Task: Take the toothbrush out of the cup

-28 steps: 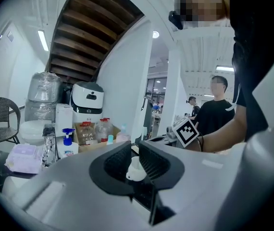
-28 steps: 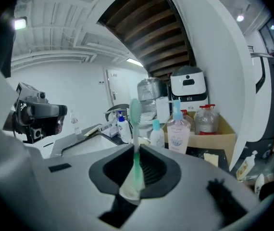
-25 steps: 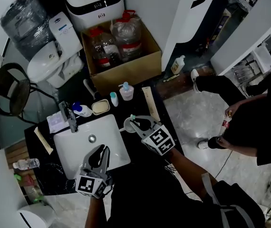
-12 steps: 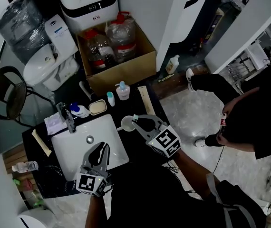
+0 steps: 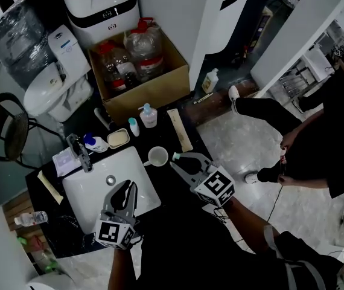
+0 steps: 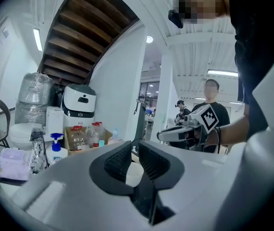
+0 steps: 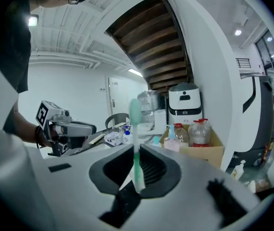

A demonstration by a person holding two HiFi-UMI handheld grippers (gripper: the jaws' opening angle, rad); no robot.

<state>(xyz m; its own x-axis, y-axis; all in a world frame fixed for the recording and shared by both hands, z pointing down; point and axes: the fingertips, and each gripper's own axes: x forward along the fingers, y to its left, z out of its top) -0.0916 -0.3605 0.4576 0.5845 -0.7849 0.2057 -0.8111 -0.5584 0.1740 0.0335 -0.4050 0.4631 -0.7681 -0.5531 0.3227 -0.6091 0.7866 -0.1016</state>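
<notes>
The white cup (image 5: 157,156) stands on the black counter just right of the sink (image 5: 93,189); nothing shows inside it. My right gripper (image 5: 178,161) hovers to the cup's right, shut on the green toothbrush (image 5: 175,156). In the right gripper view the toothbrush (image 7: 136,146) stands upright between the jaws of that gripper (image 7: 137,163), bristle head on top. My left gripper (image 5: 127,190) hangs over the sink's front right part, shut with nothing in it. In the left gripper view, the cup (image 6: 133,173) shows just past the left gripper (image 6: 132,155).
Along the counter's back stand a pump bottle (image 5: 148,115), a soap dish (image 5: 117,138), a wooden strip (image 5: 179,130) and the faucet (image 5: 78,151). Behind are a cardboard box (image 5: 137,65) of water bottles and a toilet (image 5: 51,89). A person (image 5: 317,132) stands at right.
My right gripper has drawn back to the right with the toothbrush, away from the cup, which now stands apart from it. The left gripper has stayed over the sink.
</notes>
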